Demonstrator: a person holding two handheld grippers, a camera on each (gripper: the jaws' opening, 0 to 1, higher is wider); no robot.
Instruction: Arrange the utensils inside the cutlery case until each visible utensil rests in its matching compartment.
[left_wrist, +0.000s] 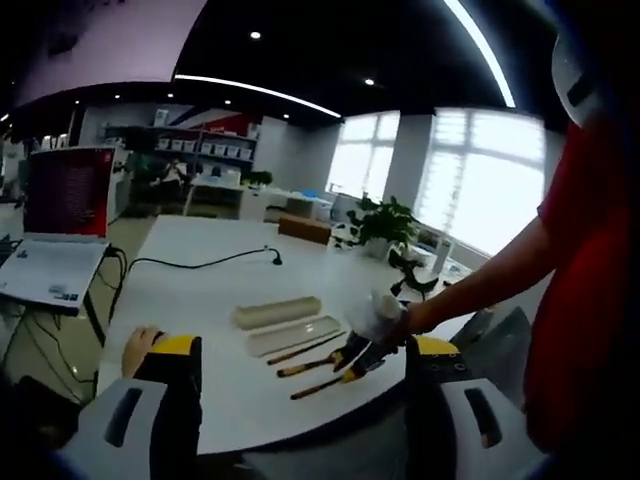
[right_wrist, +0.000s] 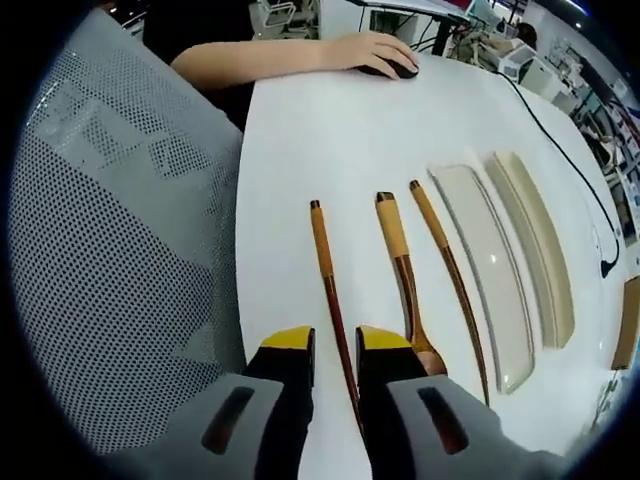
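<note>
Right gripper (right_wrist: 335, 350) over three utensils (right_wrist: 325, 262)

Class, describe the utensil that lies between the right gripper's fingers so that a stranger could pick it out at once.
Start at the white table and find the two pale case halves. Beside them lie three wooden utensils side by side. The one farthest from the case is a thin chopstick with a light wrapped handle, while the middle spoon widens into a bowl.
</note>
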